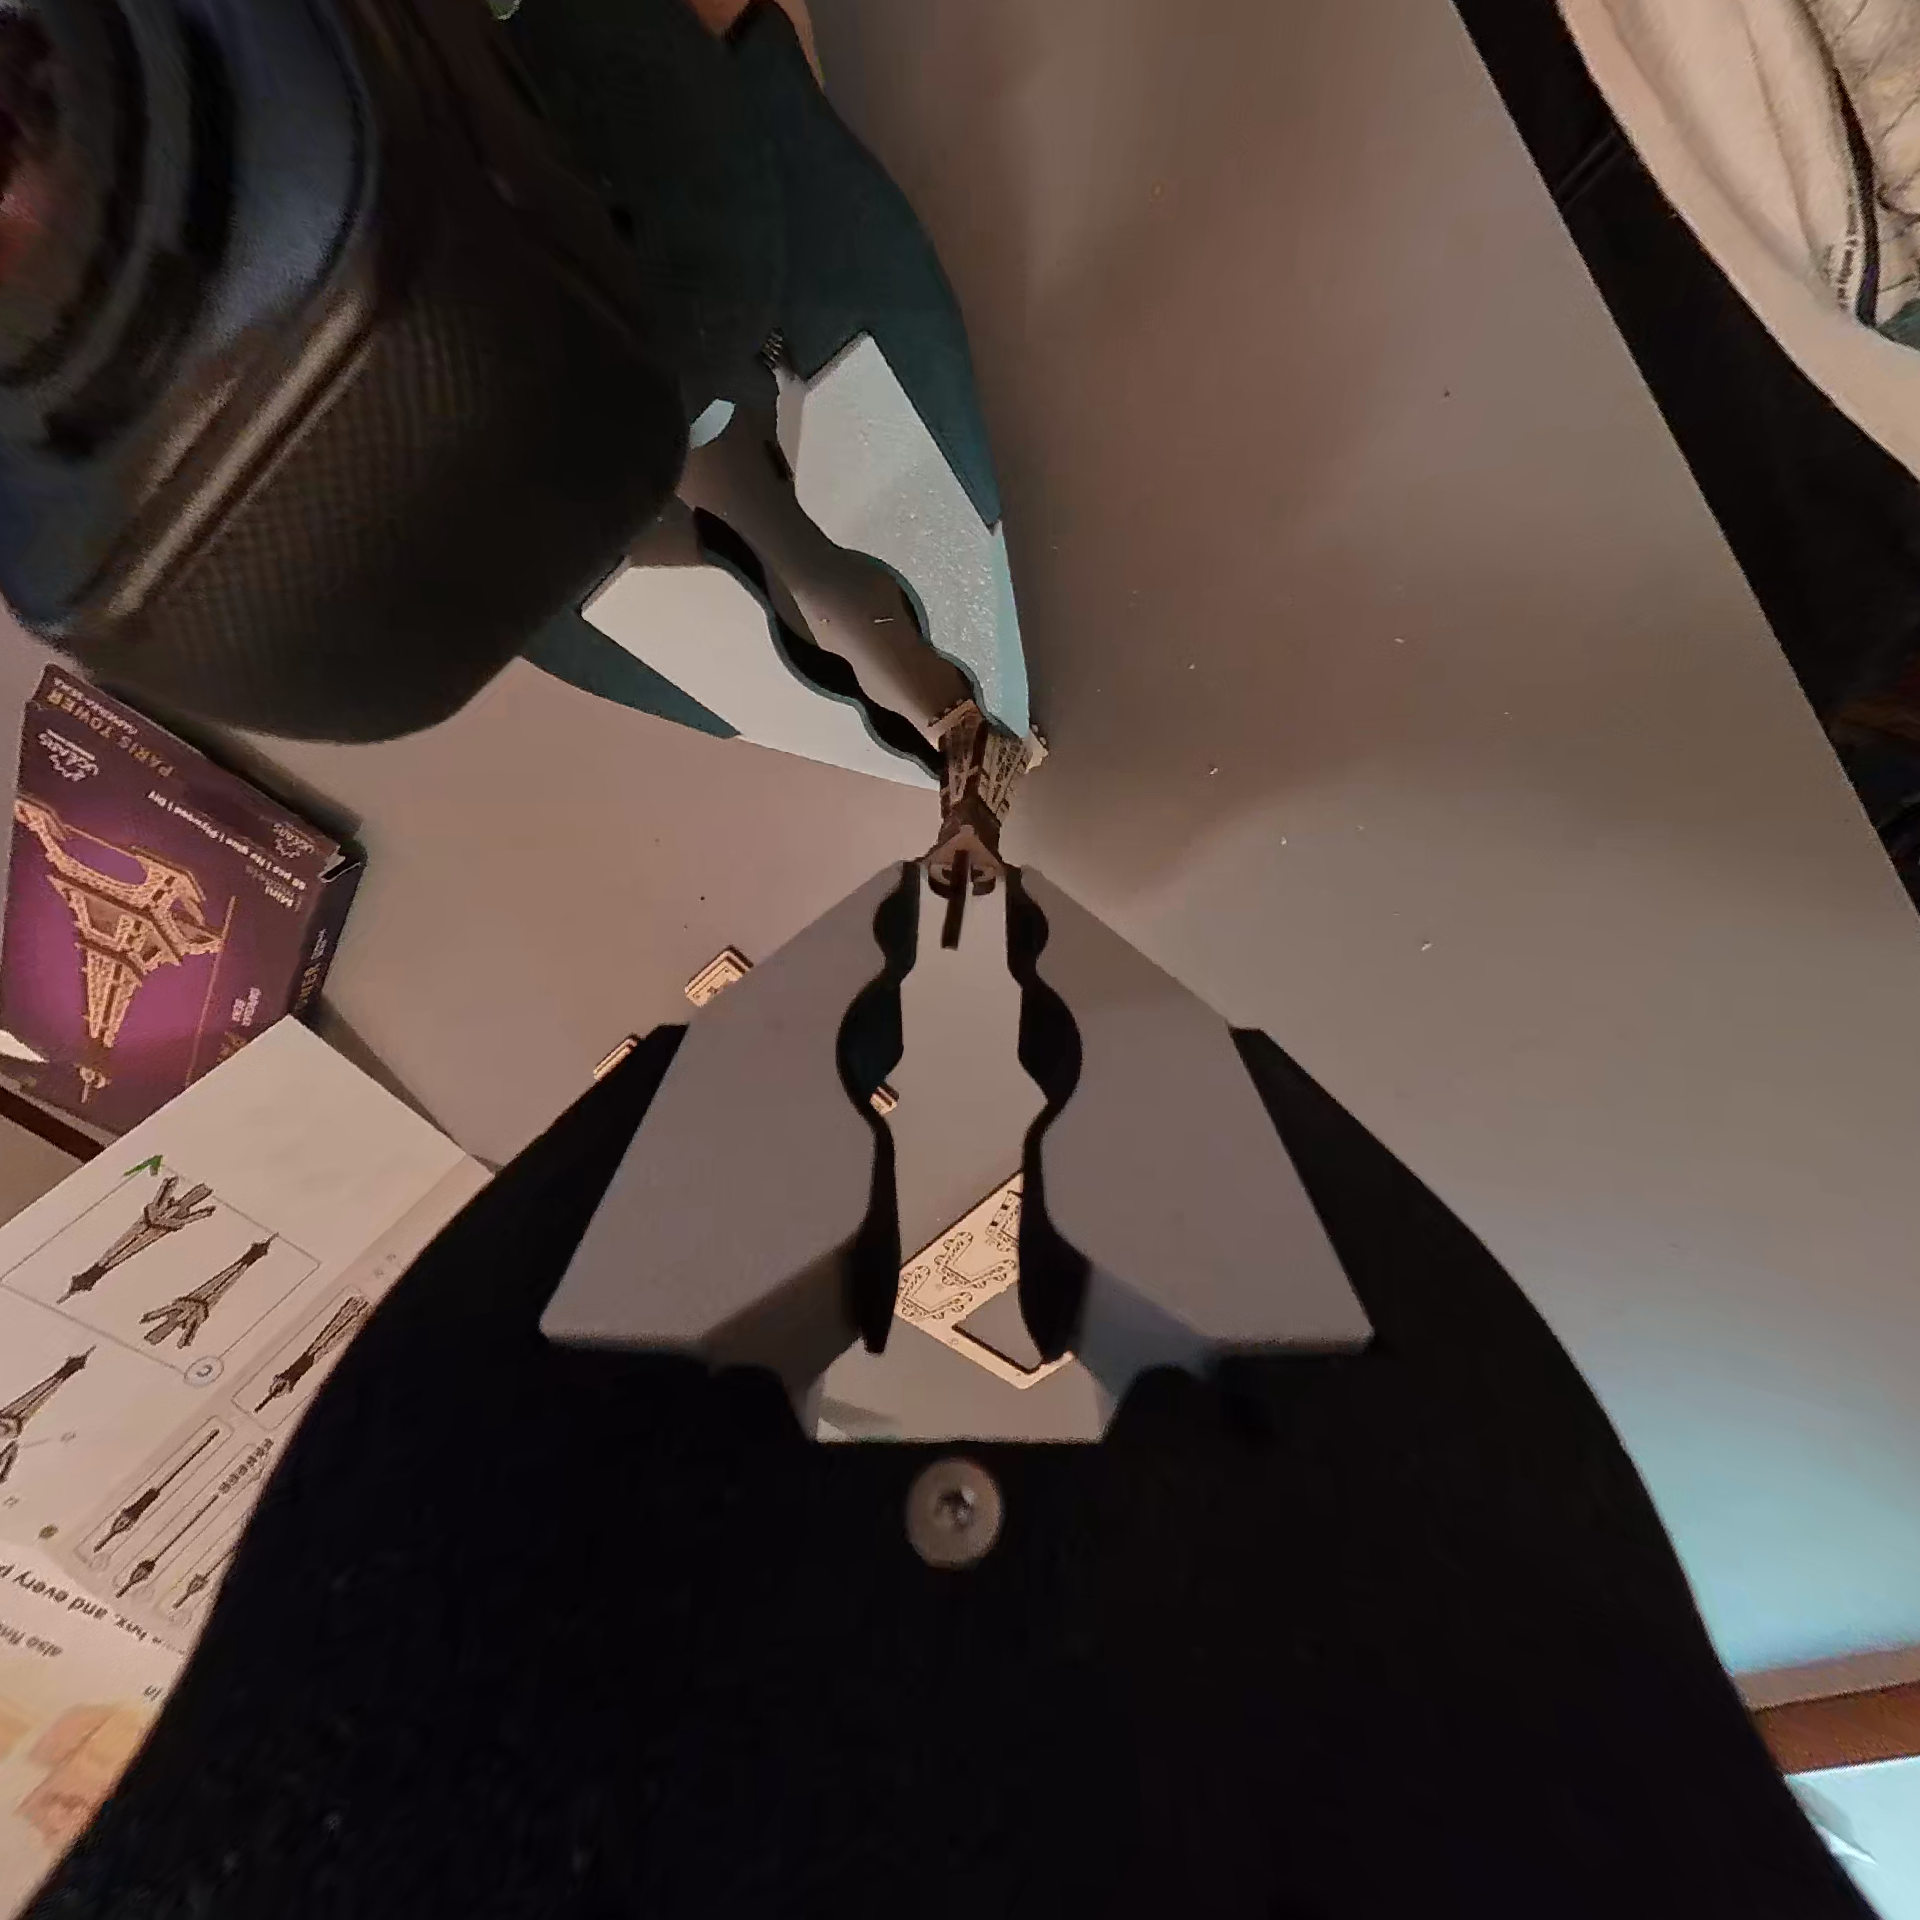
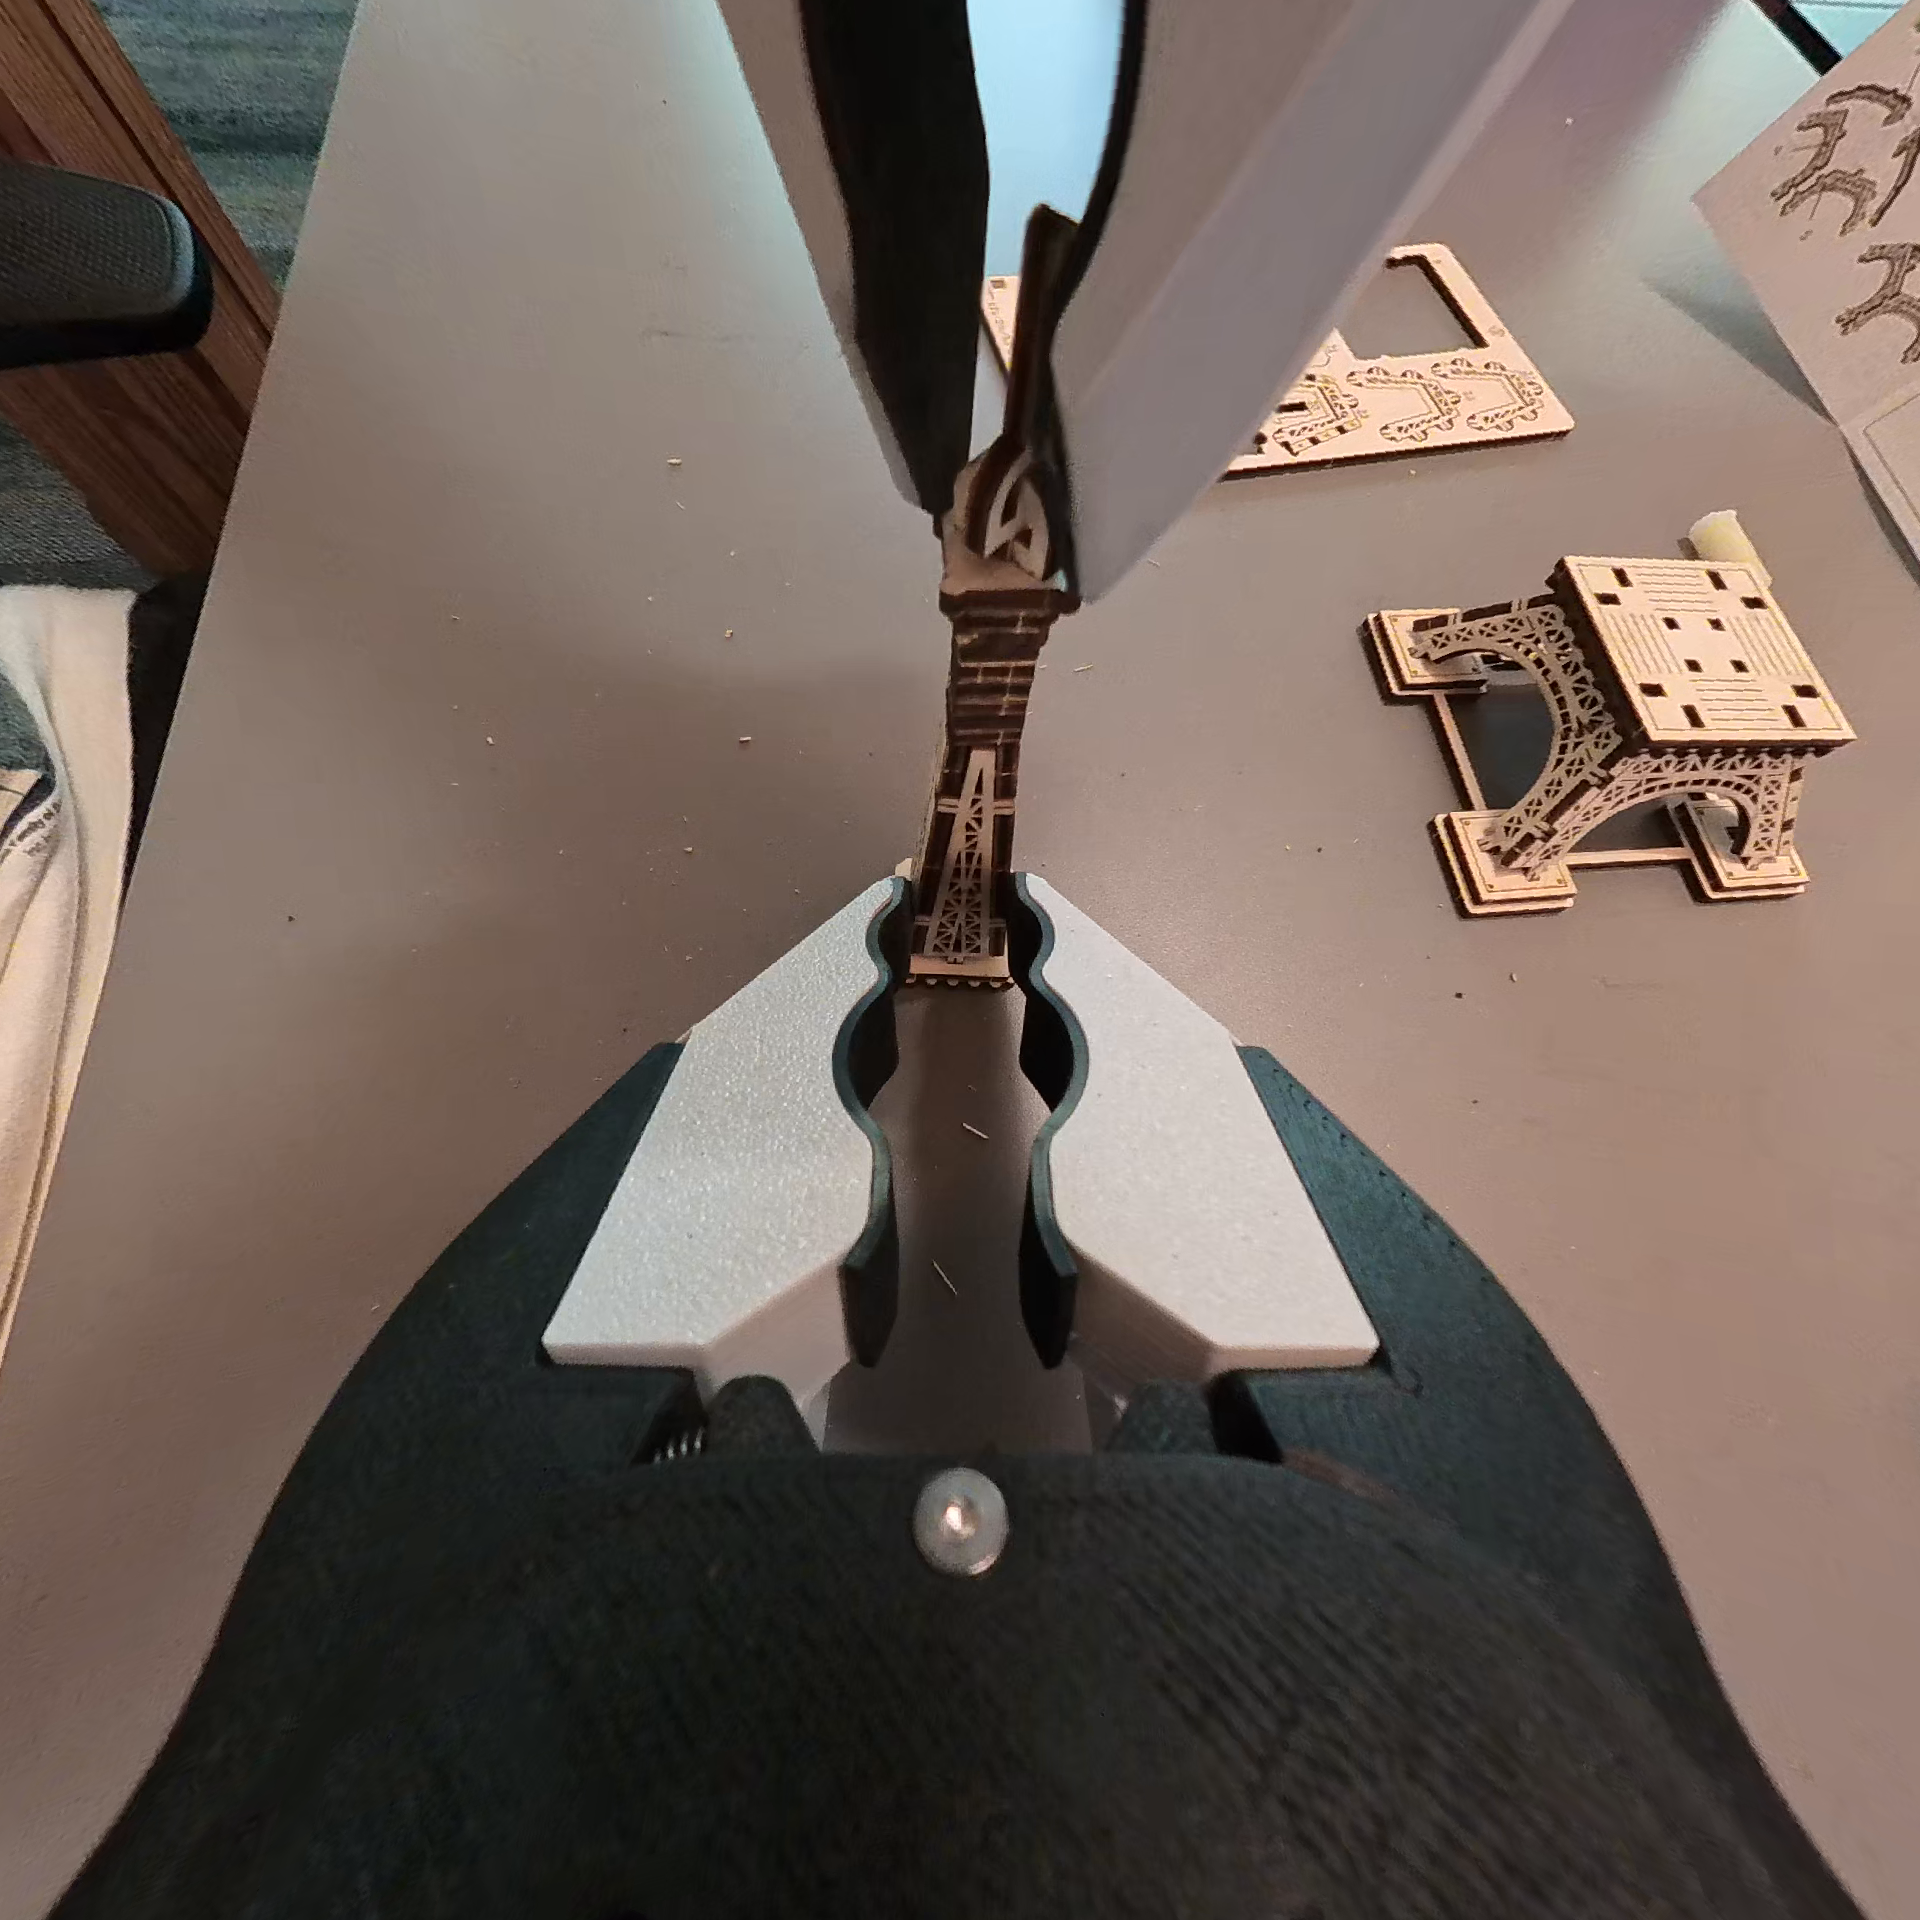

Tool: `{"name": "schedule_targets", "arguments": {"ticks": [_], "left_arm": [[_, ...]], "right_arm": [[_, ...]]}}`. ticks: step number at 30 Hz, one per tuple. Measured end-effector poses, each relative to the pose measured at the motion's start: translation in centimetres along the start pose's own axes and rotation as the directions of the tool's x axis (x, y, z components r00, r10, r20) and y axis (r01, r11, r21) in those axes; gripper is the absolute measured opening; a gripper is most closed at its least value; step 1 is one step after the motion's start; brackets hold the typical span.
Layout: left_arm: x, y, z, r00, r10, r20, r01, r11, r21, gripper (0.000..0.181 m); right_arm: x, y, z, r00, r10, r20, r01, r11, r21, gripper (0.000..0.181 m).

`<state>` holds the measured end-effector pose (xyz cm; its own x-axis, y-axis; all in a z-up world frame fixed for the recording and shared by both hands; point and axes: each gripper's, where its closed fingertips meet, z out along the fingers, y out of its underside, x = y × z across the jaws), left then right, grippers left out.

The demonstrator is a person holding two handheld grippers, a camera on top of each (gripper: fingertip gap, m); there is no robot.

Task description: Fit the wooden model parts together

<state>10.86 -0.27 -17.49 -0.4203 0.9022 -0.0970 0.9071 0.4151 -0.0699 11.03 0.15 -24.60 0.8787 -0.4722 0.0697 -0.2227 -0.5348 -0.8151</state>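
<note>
Together, each hand-held gripper pinches the tower spire (image 2: pixel 977 748): right (image 2: pixel 958 914) its base, left (image 2: pixel 1023 499) its tip.

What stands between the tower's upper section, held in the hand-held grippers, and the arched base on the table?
Nothing visible. The upper section is clamped by the right hand-held gripper at its wide end and the left hand-held gripper at its tip. The arched base stands apart, its slotted top uncovered, with only bare table between.

Your tower spire (image 2: pixel 975 748) is thin laser-cut wood with dark burnt edges. Your right gripper (image 2: pixel 958 914) has grainy matt white plastic fingers (image 2: pixel 758 1164). The table (image 2: pixel 520 727) looks smooth and matt.
</note>
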Motion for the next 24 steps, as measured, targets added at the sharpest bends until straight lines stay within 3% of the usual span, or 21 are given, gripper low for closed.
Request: {"name": "schedule_targets", "arguments": {"ticks": [24], "left_arm": [[0.00,0.10,0.19,0.998,0.037,-0.053,-0.044,0.990,-0.135,0.012]], "right_arm": [[-0.01,-0.02,-0.05,1.000,0.006,0.005,-0.006,1.000,-0.001,0.017]]}}
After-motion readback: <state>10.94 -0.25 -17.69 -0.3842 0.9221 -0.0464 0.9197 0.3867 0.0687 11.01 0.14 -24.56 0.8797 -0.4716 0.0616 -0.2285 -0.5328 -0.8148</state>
